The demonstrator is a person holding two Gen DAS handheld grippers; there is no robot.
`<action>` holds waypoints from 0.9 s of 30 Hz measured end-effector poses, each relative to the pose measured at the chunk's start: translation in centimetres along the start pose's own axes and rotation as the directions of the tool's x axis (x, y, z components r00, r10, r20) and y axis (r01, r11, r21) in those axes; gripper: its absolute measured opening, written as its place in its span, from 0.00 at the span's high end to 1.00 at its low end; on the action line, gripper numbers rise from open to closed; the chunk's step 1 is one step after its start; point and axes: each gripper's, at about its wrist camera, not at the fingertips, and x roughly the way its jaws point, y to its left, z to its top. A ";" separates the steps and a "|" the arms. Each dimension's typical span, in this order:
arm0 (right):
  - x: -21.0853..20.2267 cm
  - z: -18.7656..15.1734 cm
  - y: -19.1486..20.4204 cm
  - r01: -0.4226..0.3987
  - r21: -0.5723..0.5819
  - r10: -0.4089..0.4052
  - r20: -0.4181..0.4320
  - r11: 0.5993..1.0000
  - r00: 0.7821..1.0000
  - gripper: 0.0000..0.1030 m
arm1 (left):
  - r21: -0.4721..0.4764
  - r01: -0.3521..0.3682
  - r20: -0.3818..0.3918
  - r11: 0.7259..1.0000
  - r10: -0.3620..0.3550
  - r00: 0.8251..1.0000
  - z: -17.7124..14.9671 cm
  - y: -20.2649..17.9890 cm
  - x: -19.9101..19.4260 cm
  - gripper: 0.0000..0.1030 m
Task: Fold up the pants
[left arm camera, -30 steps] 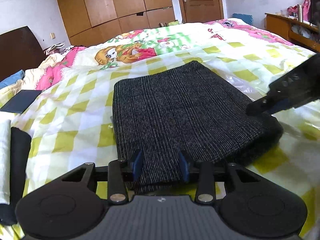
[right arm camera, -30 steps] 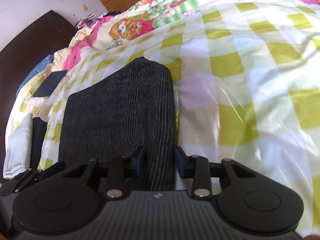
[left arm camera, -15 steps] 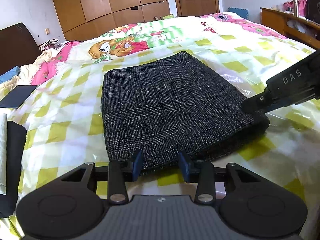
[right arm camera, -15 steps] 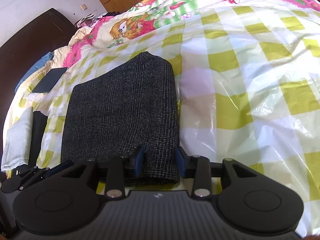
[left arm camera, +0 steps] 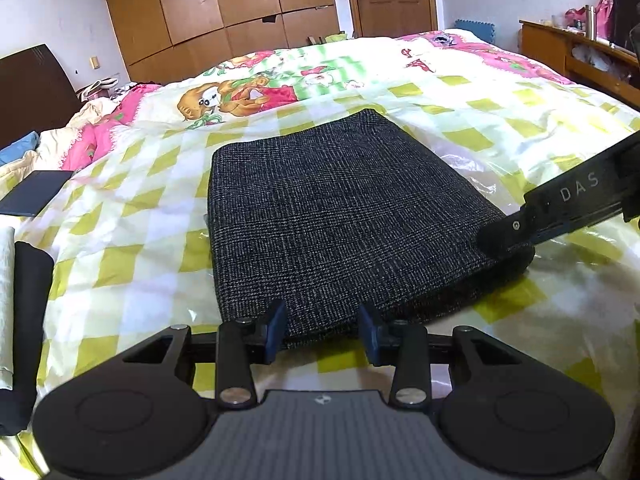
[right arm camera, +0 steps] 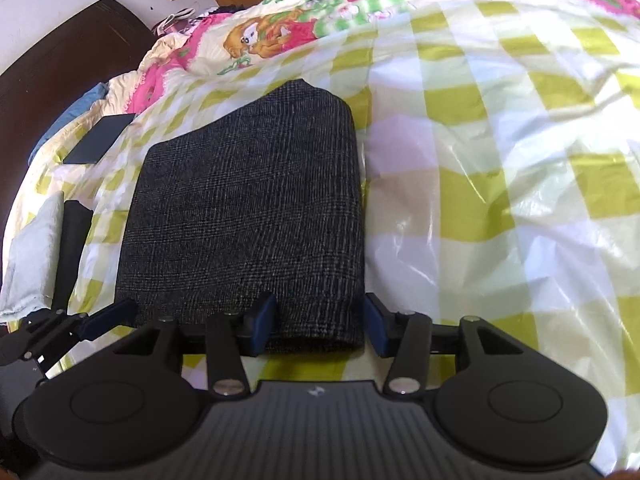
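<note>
The dark grey checked pants (left arm camera: pixel 340 216) lie folded into a flat rectangle on the yellow-checked bed cover (left arm camera: pixel 120 248); they also show in the right wrist view (right arm camera: pixel 248 200). My left gripper (left arm camera: pixel 322 330) is open at the near edge of the fold, its blue pads either side of the cloth edge. My right gripper (right arm camera: pixel 316 328) is open at the fold's near right corner. In the left wrist view the right gripper (left arm camera: pixel 516 236) rests at that corner. In the right wrist view the left gripper (right arm camera: pixel 96 320) sits at the near left edge.
A black roll (left arm camera: pixel 28 320) and pale cloth (left arm camera: pixel 6 300) lie at the bed's left edge. A dark flat pad (left arm camera: pixel 32 196) lies further back. A wooden wardrobe (left arm camera: pixel 224 12) and door stand behind; a wooden shelf (left arm camera: pixel 580 52) is at the right.
Both grippers have pulled back toward the near edge of the folded pants and opened slightly wider. The pants lie flat, released, where they were gripped before.
</note>
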 end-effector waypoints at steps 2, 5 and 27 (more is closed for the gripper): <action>-0.5 0.2 0.0 -0.011 0.002 0.011 0.015 1.000 1.000 0.52 | -0.002 -0.003 0.011 1.000 0.003 1.000 0.0 0.4 -0.4 0.50; -1.1 0.9 -0.2 -0.028 0.005 0.028 0.042 1.000 0.999 0.52 | -0.007 -0.016 0.038 1.000 0.017 0.999 0.3 1.4 -1.3 0.50; 7.5 6.4 -2.0 -0.171 0.055 0.172 -0.006 0.984 0.985 0.32 | -0.141 0.070 0.034 0.988 -0.066 0.997 2.7 7.5 5.9 0.10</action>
